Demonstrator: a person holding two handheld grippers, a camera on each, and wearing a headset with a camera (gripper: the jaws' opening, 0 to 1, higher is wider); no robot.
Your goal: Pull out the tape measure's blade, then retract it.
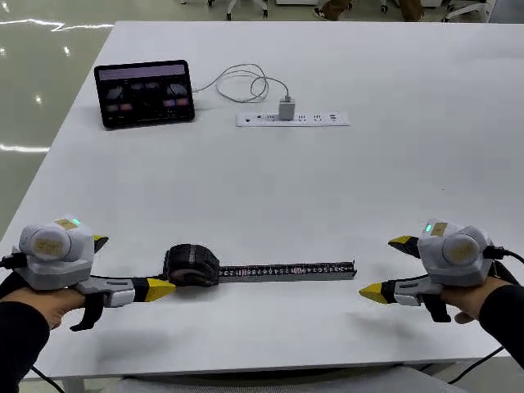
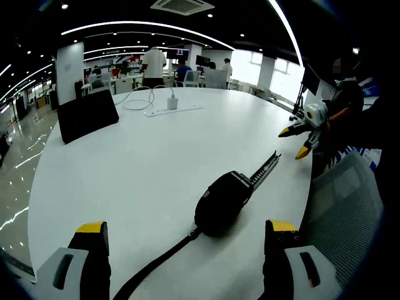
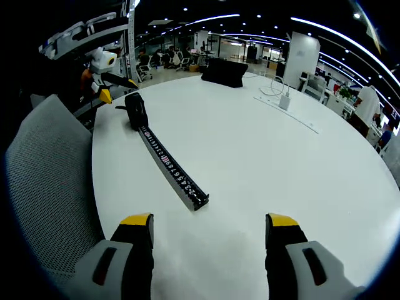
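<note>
A black, rounded tape measure case [image 1: 191, 265] is seen lying near the front edge of a wide white table [image 1: 368, 172], w/ its dark, number-printed blade [image 1: 286, 270] drawn out flat along the tabletop toward the person's right. The left gripper [image 1: 131, 264], grey w/ yellow-tipped jaws, is held low at the case's left side. Its jaws are spread wide and nothing is clamped; the lower yellow tip is seen just beside the case, but contact can't be judged. In the left gripper view the case is framed btwn the two parted jaws, ahead of them, and a thin black strap [image 2: 156, 262] is trailed from the case back toward the camera. The right gripper [image 1: 386, 267] is held beyond the blade's free end, apart from it, w/ white tabletop btwn; its jaws are likewise parted and empty. In the right gripper view the blade's end is seen ahead, left of centre. Farther back, well apart from the tape, a black tablet [image 1: 145, 92] is propped up. Near it a white power strip [image 1: 292, 119] is laid flat w/ a white charger block [image 1: 286, 109] plugged in, and a looped white cable [image 1: 241, 82] is run toward the tablet. A grey mesh chair back [image 3: 44, 187] is seen at the table's near edge, and people [image 2: 153, 62] are seen in the office bkgd.
</note>
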